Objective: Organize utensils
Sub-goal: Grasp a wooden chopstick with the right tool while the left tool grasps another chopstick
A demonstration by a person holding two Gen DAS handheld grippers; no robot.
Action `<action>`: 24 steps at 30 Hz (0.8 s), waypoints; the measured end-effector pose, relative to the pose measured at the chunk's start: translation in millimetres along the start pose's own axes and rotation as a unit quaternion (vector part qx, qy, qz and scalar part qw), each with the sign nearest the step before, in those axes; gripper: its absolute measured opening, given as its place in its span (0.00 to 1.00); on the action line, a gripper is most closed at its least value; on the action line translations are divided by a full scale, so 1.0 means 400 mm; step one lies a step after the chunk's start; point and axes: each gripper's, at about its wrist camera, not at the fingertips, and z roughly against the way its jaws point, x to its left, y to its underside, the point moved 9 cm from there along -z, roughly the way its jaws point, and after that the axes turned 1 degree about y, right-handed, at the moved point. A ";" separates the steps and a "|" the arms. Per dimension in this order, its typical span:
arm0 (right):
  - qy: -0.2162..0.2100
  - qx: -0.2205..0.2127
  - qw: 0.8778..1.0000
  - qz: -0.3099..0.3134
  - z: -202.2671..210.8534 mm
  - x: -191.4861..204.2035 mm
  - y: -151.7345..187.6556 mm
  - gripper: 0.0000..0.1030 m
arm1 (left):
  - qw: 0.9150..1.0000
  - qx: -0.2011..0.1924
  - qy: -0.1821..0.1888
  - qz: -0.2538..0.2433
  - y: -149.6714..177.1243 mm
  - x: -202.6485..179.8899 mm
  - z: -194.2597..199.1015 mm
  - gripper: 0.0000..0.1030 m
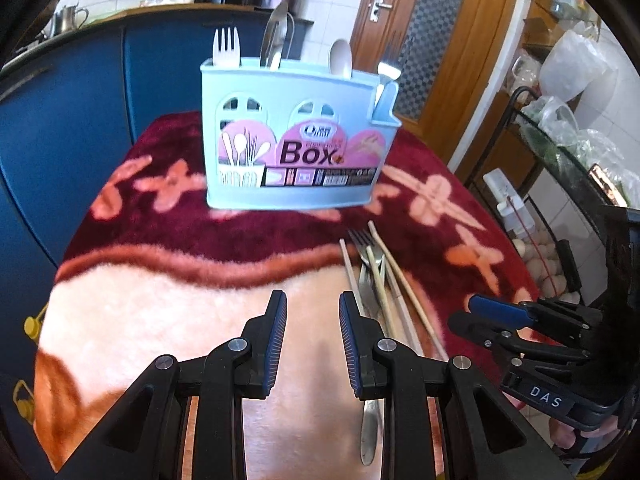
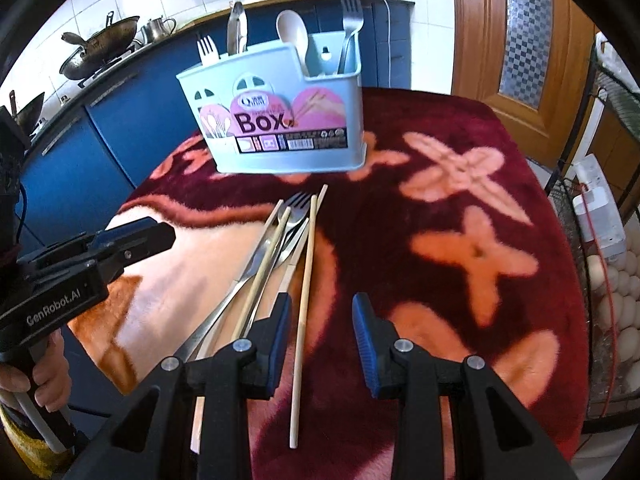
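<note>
We saw the utensil box (image 2: 280, 120) standing upright toward the far side of the tabletop (image 2: 480, 240), with a plastic fork (image 2: 206, 51), tongs (image 2: 237, 28), a spoon (image 2: 294, 38) and a metal fork (image 2: 351, 12) standing in it. Nearer to us, in front of the box, loose chopsticks (image 2: 306, 260) lay across a fork (image 2: 294, 210) on the tabletop. A counter (image 2: 120, 92) ran behind; a door (image 2: 520, 40) stood at the right.

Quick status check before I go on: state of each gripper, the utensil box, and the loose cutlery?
left gripper: open, empty
right gripper: open, empty, one chopstick lying below the gap
utensil box: upright on the blanket, partly filled
loose fork: flat on blanket, among chopsticks
</note>
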 end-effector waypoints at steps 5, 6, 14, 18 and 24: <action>0.001 0.012 1.000 0.002 -0.036 0.007 0.009 0.33 | 1.000 0.013 -0.002 0.005 0.014 0.011 -0.029 0.27; 0.002 0.016 1.000 0.001 -0.045 0.006 0.011 0.33 | 1.000 0.015 -0.003 0.007 0.016 0.013 -0.034 0.27; 0.012 0.024 1.000 0.010 -0.079 0.007 0.013 0.28 | 0.999 0.030 0.001 0.012 0.028 0.018 -0.063 0.27; 0.016 0.017 1.000 0.011 -0.084 0.006 0.010 0.11 | 0.999 0.032 0.005 0.010 0.029 0.006 -0.067 0.27; 0.001 0.009 1.000 -0.017 -0.068 -0.017 0.004 0.06 | 0.999 0.033 0.012 -0.003 0.021 -0.024 -0.063 0.27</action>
